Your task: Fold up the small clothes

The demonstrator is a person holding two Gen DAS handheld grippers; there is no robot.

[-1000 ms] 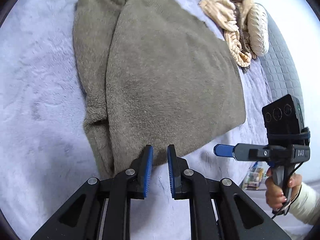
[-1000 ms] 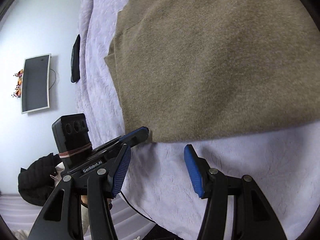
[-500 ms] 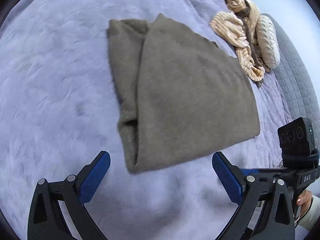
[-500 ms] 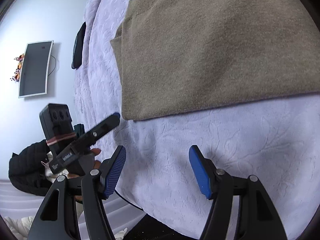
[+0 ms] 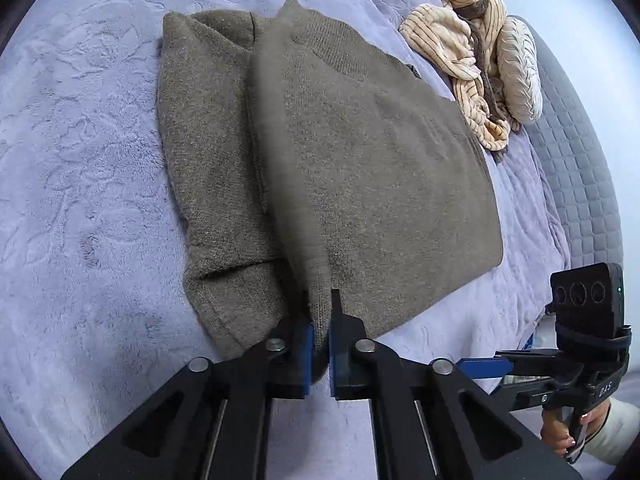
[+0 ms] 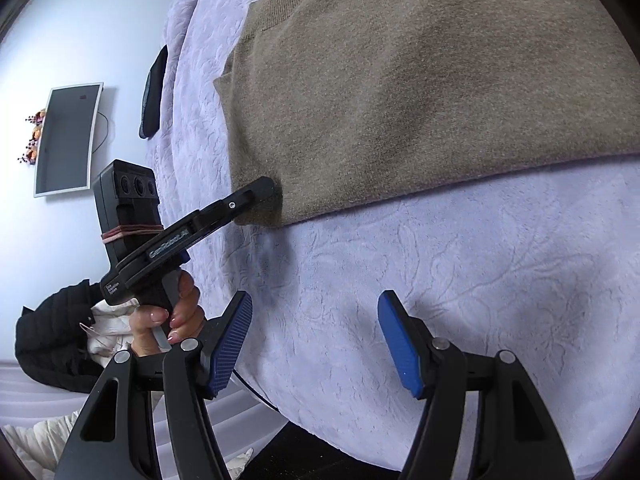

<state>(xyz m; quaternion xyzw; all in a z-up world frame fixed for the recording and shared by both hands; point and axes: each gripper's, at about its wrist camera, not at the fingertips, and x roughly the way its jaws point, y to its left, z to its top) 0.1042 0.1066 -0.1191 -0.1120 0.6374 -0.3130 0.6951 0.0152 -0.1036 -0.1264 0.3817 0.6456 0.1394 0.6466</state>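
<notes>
The left claw (image 5: 321, 332) is clamped on the near corner of the brown sweater (image 5: 360, 168), which lies on the bed (image 5: 80, 160) running toward the frame's top. The right claw (image 6: 316, 344) gapes empty over bare bedspread, the sweater's hem lying above it in its view, so the left hand is nearer.

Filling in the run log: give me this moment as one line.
left hand-held gripper: shut on sweater corner | right hand-held gripper: open, over blanket | fold: not finished
</notes>
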